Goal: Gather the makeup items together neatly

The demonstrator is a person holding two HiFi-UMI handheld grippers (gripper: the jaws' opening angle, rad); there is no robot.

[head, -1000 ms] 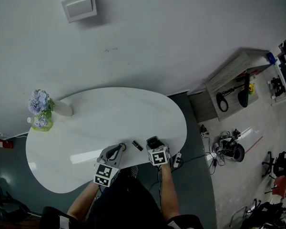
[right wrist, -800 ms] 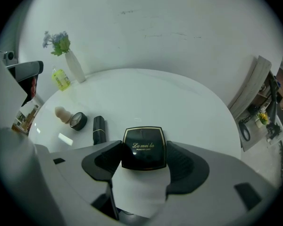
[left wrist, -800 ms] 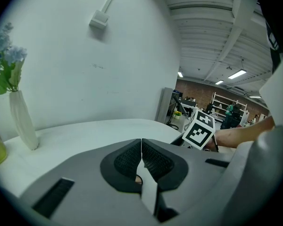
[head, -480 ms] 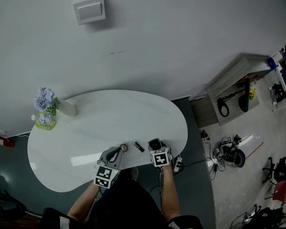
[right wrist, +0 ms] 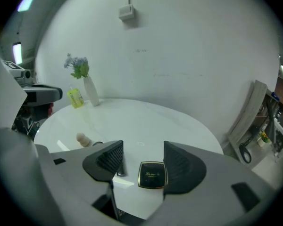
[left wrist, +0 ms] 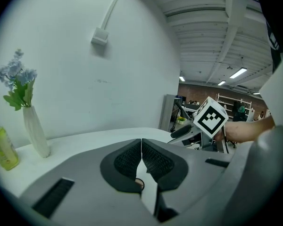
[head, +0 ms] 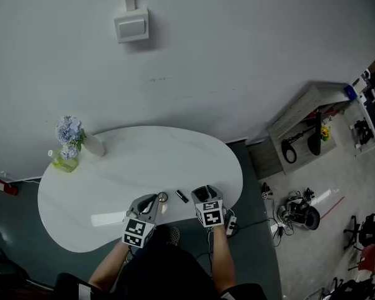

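Both forearms come in from the near edge of the white tabletop [head: 112,180]. The left one angles in, the right one runs almost straight.

The left gripper [head: 151,202] is low over the near edge with its jaws pressed together pad to pad. We see nothing caught between the pads. A small round item [head: 163,197] lies just off its tip.

The right gripper [right wrist: 143,152] is level with its jaws wide apart. A black square compact [right wrist: 152,174] with a gold rim lies flat on the tabletop between them, closer to the right jaw. We cannot tell whether it touches.

A slim black stick [head: 182,196] lies between the two grippers, just beside the right gripper's left jaw. A beige rounded item [right wrist: 81,138] sits further left.

A vase of flowers [head: 92,145] and a green bottle [head: 64,162] stand well apart at the far left edge.
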